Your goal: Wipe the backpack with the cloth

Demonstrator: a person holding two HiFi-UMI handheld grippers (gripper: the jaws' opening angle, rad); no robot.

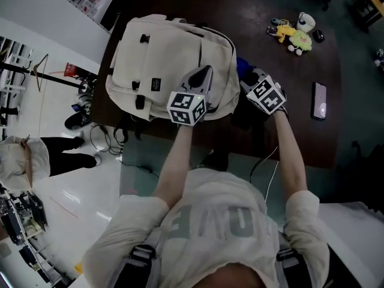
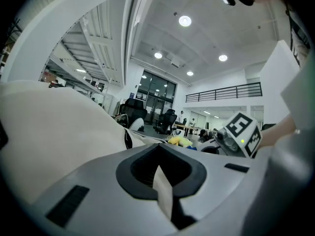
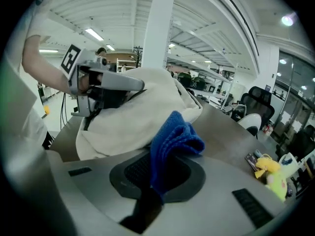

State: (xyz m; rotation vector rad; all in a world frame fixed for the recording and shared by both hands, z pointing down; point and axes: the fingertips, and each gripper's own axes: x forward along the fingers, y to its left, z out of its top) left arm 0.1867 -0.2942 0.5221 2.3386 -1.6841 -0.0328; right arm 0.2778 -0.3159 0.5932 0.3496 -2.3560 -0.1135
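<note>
**On the dark worktop (image 1: 288, 137): backpack (image 1: 162, 59) pinched, cloth (image 1: 242, 66) held beside it**

Close to the worktop's near edge, the left hand-held gripper (image 1: 204, 77) lies over the cream backpack's near right corner. Its jaws are pressed together on a thin pale strip of the bag's fabric. Just to its right, the right hand-held gripper (image 1: 247, 77) slants downward and pinches the blue cloth, which stands up out of the jaws in a bunched fold. That fold sits just beside the backpack's right edge; whether it touches the bag cannot be told. The backpack lies flat, front up, on the worktop's left part. Farther right lies a dark phone (image 1: 320, 99), and at the far side a yellow toy (image 1: 298, 39), well apart from the bag.
</note>
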